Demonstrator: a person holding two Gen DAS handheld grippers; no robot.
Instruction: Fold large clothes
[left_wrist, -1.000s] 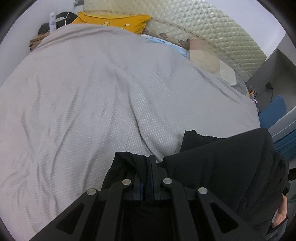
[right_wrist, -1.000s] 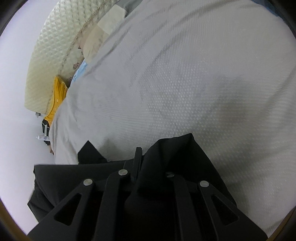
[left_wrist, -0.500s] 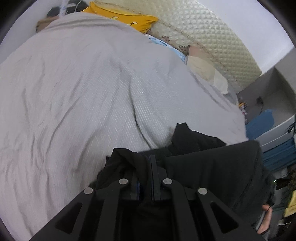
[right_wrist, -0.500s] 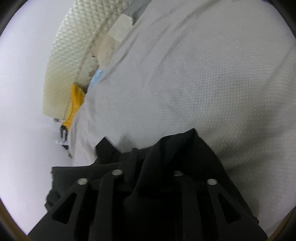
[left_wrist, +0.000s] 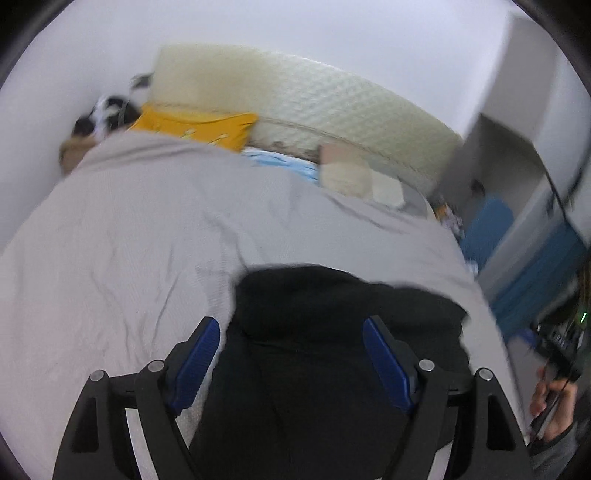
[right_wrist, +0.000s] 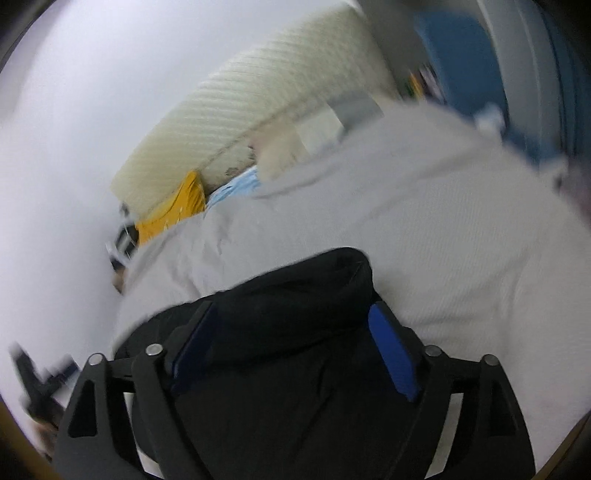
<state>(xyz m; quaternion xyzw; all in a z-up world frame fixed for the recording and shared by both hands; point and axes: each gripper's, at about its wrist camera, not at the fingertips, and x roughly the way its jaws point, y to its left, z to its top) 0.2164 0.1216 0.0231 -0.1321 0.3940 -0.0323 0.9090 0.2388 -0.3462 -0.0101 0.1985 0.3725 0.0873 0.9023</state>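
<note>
A black garment (left_wrist: 332, 332) lies in a folded heap on the grey bedspread (left_wrist: 129, 240) near the bed's front edge. My left gripper (left_wrist: 291, 325) is open, its blue-padded fingers (left_wrist: 199, 354) spread on either side of the garment and holding nothing. In the right wrist view the same black garment (right_wrist: 295, 350) lies below my right gripper (right_wrist: 291, 314), which is also open, with blue pads (right_wrist: 391, 350) apart. Both views are motion-blurred.
A yellow pillow (left_wrist: 199, 125), a light blue cloth (left_wrist: 280, 162) and beige pillows (left_wrist: 354, 177) lie along the quilted cream headboard (left_wrist: 314, 99). Blue furniture (left_wrist: 487, 229) and a shelf stand right of the bed. A person's hand (left_wrist: 550, 402) shows at lower right.
Both grippers were shut on the black garment and have opened, letting it drop onto the bed. Both have pulled up and back, so more of the room shows.
</note>
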